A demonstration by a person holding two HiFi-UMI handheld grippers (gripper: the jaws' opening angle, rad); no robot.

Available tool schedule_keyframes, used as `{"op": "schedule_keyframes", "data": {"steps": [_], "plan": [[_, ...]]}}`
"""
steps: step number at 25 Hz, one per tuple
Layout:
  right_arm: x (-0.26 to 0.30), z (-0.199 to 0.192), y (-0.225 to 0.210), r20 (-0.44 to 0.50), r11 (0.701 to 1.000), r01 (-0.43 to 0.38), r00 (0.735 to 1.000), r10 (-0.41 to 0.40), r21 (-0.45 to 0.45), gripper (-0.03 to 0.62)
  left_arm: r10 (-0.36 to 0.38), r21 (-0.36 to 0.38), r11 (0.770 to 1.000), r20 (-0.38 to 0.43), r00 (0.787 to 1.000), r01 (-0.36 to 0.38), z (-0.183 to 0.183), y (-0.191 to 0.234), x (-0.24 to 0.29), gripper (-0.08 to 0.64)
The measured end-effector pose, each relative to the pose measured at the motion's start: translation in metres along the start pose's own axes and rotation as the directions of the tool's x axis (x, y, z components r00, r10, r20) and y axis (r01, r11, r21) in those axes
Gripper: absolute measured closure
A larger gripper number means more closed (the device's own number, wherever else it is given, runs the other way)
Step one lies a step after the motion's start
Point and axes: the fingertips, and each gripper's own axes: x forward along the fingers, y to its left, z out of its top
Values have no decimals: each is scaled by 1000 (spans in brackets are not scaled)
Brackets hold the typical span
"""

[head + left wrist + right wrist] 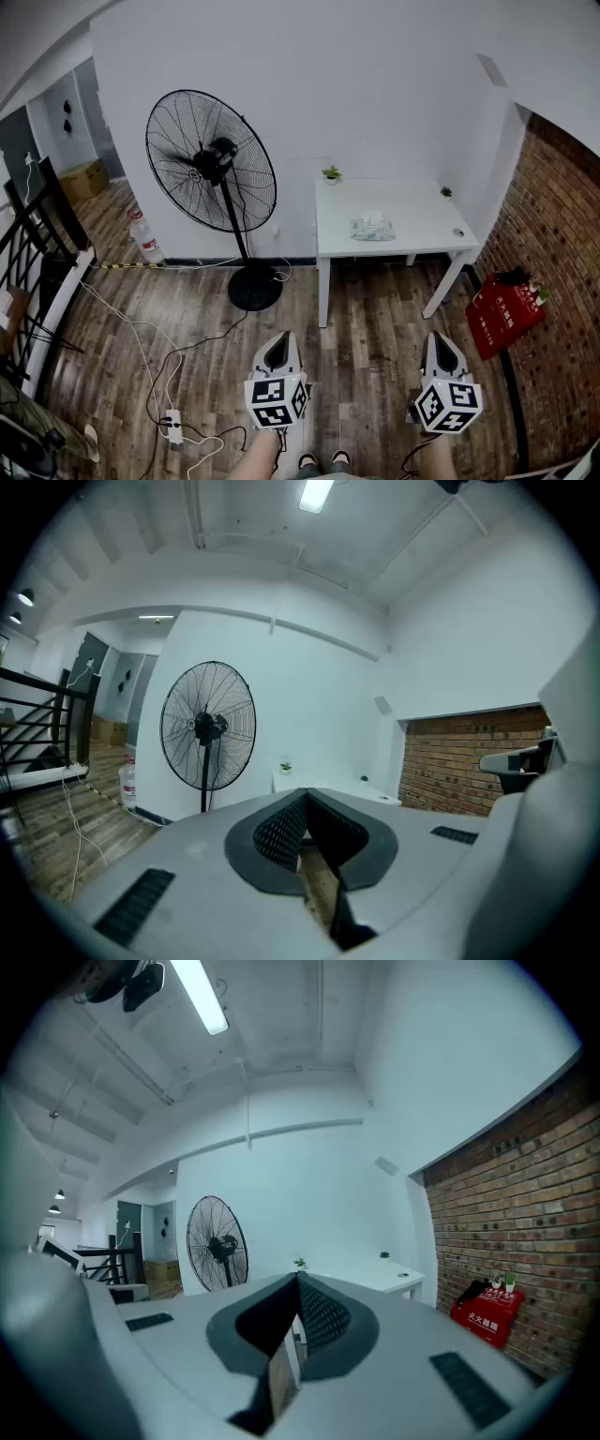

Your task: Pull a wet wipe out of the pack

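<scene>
From my head view I see the wet wipe pack (373, 229) lying flat near the middle of the white worktop (412, 211), which stands against the far wall, well apart from both grippers. The left gripper (277, 349) and the right gripper (441, 349) are low at the bottom of the view, side by side over the wooden floor (375, 319), each pointing ahead toward the worktop and touching nothing. In the left gripper view the two jaws meet at their tips, with nothing between the ribbed pads; only a sliver of floor shows through the gap behind the tips. The right gripper view shows the same: the jaws are together at the front and empty. A small potted plant (331, 174) sits at the back left corner of the worktop, and a tiny dark thing I cannot make out sits at the back right corner. Left of the worktop stands a tall black fan (211, 161) on a round base, with a water bottle (143, 234) on the floor beyond it by the wall. A white power strip (174, 427) with trailing cables lies on the floor near the left gripper. To the right, a red box (504, 314) rests at the foot of the brick wall (553, 234).
</scene>
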Motion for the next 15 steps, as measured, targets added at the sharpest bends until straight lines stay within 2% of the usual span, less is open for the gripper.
{"op": "schedule_keyframes", "data": {"steps": [15], "plan": [[6, -5, -5, -7, 998, -22, 1000, 22, 54, 591, 24, 17, 1000, -9, 1000, -24, 1, 5, -3, 560]]}}
